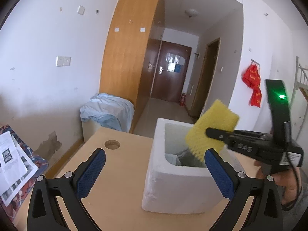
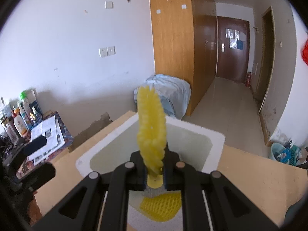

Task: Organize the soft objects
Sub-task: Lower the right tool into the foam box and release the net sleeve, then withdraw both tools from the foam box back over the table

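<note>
Left tongs [image 1: 155, 170] hang spread and empty; right tongs [image 2: 155, 170] pinch a yellow sponge [image 2: 152, 132] over the foam box [image 1: 154, 173], already holding items, drop pending.

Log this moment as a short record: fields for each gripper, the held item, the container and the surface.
left gripper: open, holding nothing, in front of the box
right gripper: shut on the yellow sponge
yellow sponge: held on edge over the box opening
white foam box: open-topped, on the table; soft items already inside, including yellow foam netting
wooden table: round cable hole near its far edge
</note>
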Demonstrator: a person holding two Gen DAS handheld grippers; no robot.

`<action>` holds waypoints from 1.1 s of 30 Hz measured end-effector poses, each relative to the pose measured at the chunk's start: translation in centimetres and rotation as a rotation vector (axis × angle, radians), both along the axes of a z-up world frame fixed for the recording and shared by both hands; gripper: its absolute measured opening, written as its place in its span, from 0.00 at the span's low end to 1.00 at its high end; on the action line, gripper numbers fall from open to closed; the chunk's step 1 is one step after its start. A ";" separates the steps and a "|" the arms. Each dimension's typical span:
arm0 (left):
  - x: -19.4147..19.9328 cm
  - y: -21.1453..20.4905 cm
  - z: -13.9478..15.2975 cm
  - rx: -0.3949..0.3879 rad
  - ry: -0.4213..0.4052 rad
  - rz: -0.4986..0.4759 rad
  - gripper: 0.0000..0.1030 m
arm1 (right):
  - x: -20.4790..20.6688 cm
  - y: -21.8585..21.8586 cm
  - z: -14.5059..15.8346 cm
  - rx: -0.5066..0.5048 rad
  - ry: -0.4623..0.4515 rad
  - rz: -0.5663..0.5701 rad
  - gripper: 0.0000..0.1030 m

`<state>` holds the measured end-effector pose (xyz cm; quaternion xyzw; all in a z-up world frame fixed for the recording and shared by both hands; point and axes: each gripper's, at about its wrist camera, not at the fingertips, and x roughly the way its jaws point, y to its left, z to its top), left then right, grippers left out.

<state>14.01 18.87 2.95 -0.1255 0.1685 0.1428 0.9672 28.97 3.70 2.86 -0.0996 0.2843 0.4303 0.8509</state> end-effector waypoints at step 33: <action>0.7 -3.1 -0.2 0.002 0.035 -0.116 0.99 | -0.5 -4.6 1.4 0.050 0.092 -0.085 0.66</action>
